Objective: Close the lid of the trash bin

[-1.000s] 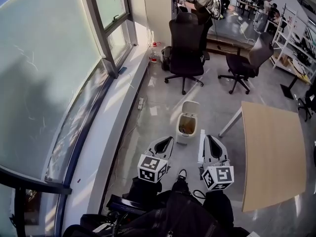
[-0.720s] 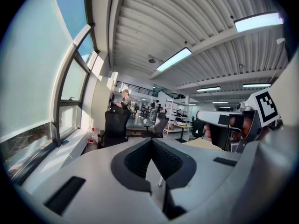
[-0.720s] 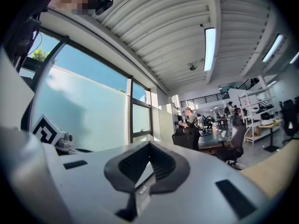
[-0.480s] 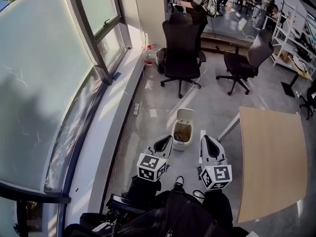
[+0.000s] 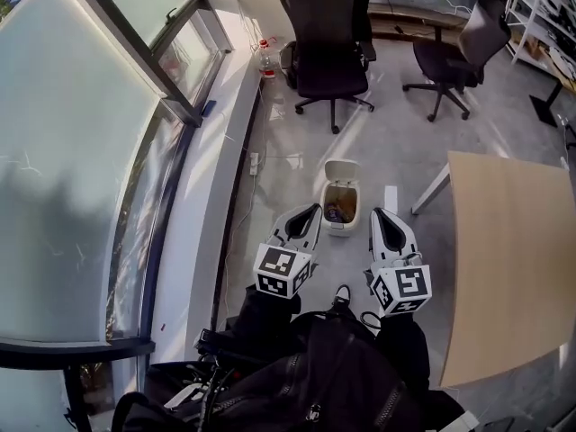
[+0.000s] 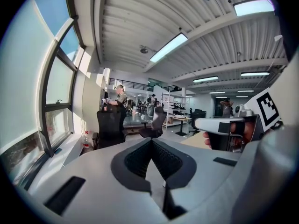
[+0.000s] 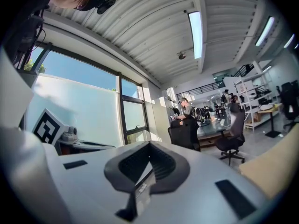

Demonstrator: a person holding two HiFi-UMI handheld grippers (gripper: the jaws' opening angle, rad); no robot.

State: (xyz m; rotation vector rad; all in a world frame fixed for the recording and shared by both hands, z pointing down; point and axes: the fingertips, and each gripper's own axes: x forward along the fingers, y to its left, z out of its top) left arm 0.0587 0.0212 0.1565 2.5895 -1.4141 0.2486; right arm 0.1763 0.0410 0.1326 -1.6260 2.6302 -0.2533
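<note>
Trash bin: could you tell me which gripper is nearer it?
Left, narrowly. The left gripper is just beside the bin, toward the window; the right gripper sits slightly farther off, toward the table.

Bright daylight pours through the windows (image 5: 135, 88), glaring on the floor (image 5: 396, 142); strong fisheye bending, dark vignetted corners.
</note>
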